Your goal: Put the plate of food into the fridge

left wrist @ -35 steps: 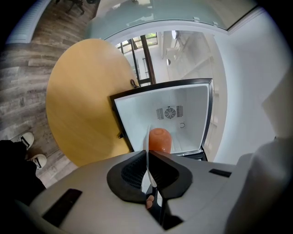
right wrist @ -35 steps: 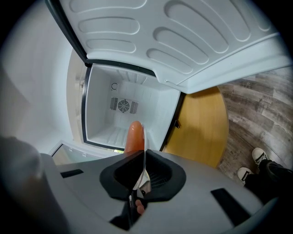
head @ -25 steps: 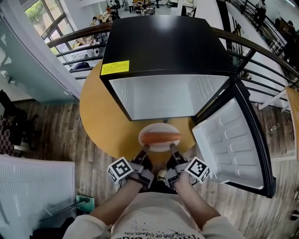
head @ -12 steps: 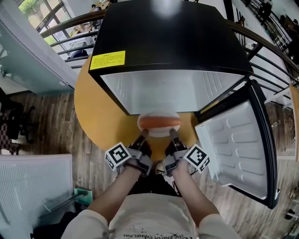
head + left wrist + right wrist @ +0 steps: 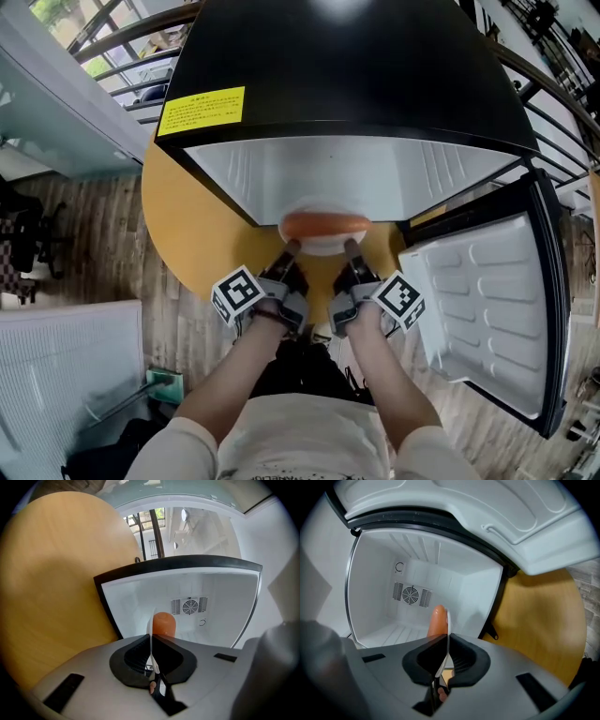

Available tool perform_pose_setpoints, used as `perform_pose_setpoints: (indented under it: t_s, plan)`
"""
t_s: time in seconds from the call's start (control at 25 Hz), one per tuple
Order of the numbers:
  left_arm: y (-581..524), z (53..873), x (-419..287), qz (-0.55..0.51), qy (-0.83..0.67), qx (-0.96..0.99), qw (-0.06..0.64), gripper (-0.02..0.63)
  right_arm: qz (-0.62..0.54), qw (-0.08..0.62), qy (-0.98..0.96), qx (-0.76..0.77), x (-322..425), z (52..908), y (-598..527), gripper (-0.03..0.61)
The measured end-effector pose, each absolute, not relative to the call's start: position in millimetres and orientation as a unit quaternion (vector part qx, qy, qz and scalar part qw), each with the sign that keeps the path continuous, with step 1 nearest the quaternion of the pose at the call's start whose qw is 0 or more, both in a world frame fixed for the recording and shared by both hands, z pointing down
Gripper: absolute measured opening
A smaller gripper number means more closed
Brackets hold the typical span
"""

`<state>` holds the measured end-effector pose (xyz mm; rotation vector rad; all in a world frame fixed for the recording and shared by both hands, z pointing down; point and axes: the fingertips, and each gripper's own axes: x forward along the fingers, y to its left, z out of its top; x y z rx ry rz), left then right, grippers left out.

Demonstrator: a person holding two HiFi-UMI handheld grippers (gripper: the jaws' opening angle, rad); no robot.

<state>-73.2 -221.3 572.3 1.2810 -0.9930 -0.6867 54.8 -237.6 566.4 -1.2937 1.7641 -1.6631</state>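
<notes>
1. Here, the left gripper [image 5: 151, 654] has its two jaws pressed together on the thin white rim of the plate [image 5: 322, 244], on the near left side of the plate.
2. The right gripper [image 5: 442, 657] is closed in the same way on the near right side of the rim, so the plate is carried between the two grippers, which are near each other.
3. On the plate lies a piece of orange food [image 5: 323, 224], long and rounded, across the plate.
4. The plate is at the mouth of the open fridge [image 5: 347, 66], just at the lower front edge. Both gripper views show the food against the white inside of the fridge.
5. The back wall of the fridge has a round fan grille [image 5: 190, 606].
6. The fridge door [image 5: 487, 309] stands wide open at the right, with its white inner side up.
7. The fridge is black outside, has a yellow label [image 5: 201, 111] on top, and stands on a round wooden table [image 5: 192, 234].
</notes>
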Motion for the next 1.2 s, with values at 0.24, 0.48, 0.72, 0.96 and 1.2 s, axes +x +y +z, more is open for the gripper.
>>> perform_pose_setpoints:
  t_s: [0.24,0.48,0.72,0.96,1.2]
  plan:
    - [-243.8,582.8,-79.9,-0.300,-0.443,0.558,0.635,0.031,-0.598,0.200,0.625,-0.461,48.5,579.3,-258.9,0.037]
    - [-264.1,596.7,-82.9,-0.298,-0.452,0.551,0.635,0.031,-0.598,0.203,0.617,-0.469,46.7,593.1,-278.5,0.037]
    - [-279.8,609.3,-80.9,-0.304,-0.458,0.543,0.635,0.031,-0.595,0.211,0.609,-0.479,49.2,606.0,-293.5,0.037]
    - [-289.5,622.2,-78.2,-0.311,-0.469,0.531,0.633,0.031,-0.594,0.215,0.604,-0.486,52.5,619.3,-302.7,0.036]
    - [-299.5,630.3,-76.8,-0.314,-0.473,0.525,0.634,0.031,-0.594,0.213,0.605,-0.486,54.5,626.9,-313.4,0.037]
